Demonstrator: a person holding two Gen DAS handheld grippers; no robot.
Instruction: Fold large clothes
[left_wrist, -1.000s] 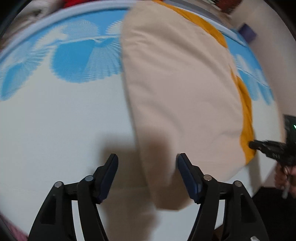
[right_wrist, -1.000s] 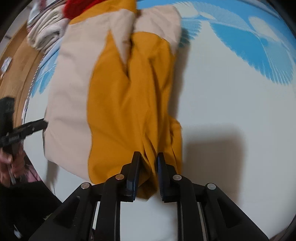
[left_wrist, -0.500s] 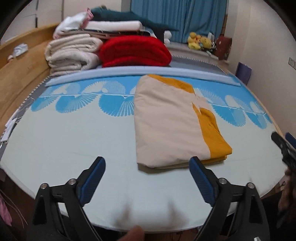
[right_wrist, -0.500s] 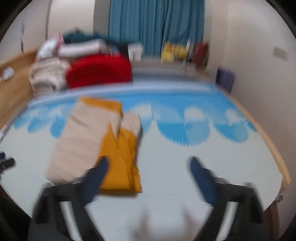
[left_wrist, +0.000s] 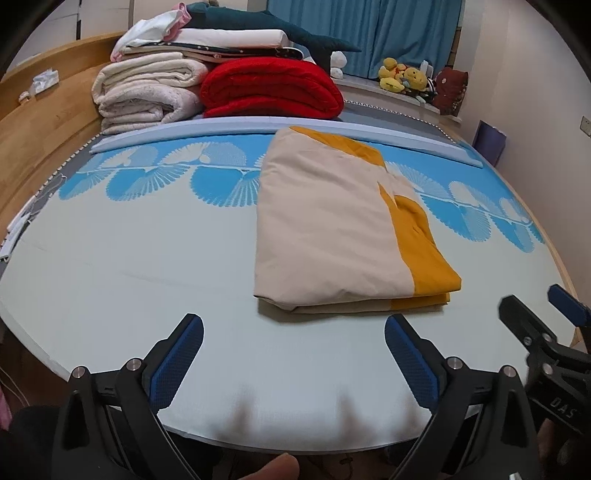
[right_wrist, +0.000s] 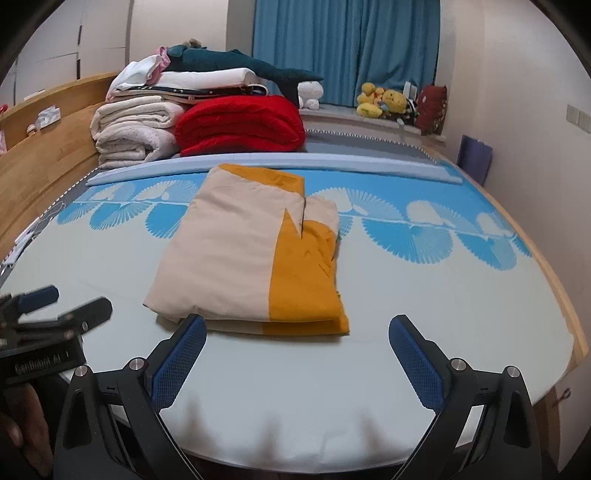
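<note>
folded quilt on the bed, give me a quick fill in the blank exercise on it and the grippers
1. The folded quilt is cream with a band of ____ along one side.
2. Both the left gripper and the right gripper have their jaws ____.
3. Behind the quilt, beside the rolled cream blankets, lies a ____ blanket.

Missing words: yellow; open; red

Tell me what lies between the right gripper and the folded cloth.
Nothing but bare mattress cover: in the right wrist view, the open right gripper sits just short of the folded cloth.
</note>
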